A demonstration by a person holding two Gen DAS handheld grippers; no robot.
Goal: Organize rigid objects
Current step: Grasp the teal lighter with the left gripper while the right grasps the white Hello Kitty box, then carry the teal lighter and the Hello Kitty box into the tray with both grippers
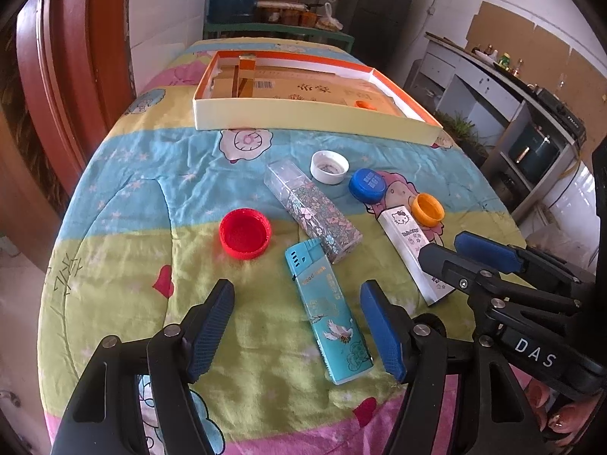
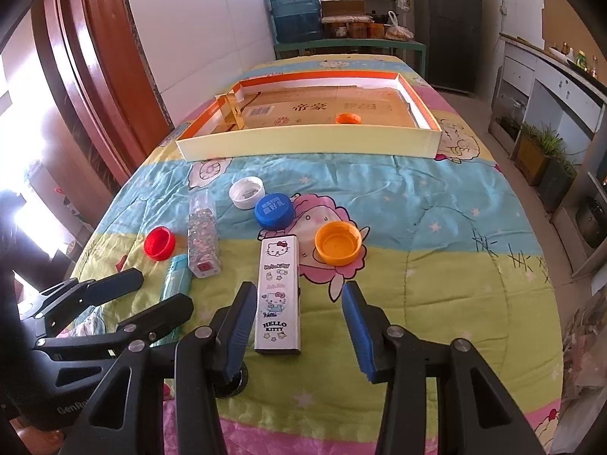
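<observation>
On the patterned cloth lie a teal lighter point(image 1: 329, 314), a floral lighter point(image 1: 313, 210), a white Hello Kitty lighter point(image 2: 279, 292), and red point(image 1: 245, 232), white point(image 1: 329, 167), blue point(image 1: 367, 185) and orange point(image 2: 337, 243) bottle caps. My left gripper point(image 1: 297, 297) is open, its fingers either side of the teal lighter's near half. My right gripper point(image 2: 299, 303) is open around the Hello Kitty lighter's near end. A shallow cardboard box point(image 2: 309, 142) stands farther back with a small orange cap point(image 2: 348, 118) inside.
A wooden door point(image 2: 95, 57) is at the left. A shelf with a water jug point(image 2: 296, 3) and a dark fridge point(image 2: 451, 19) stand behind the table. Counters and cabinets point(image 2: 550, 87) line the right side.
</observation>
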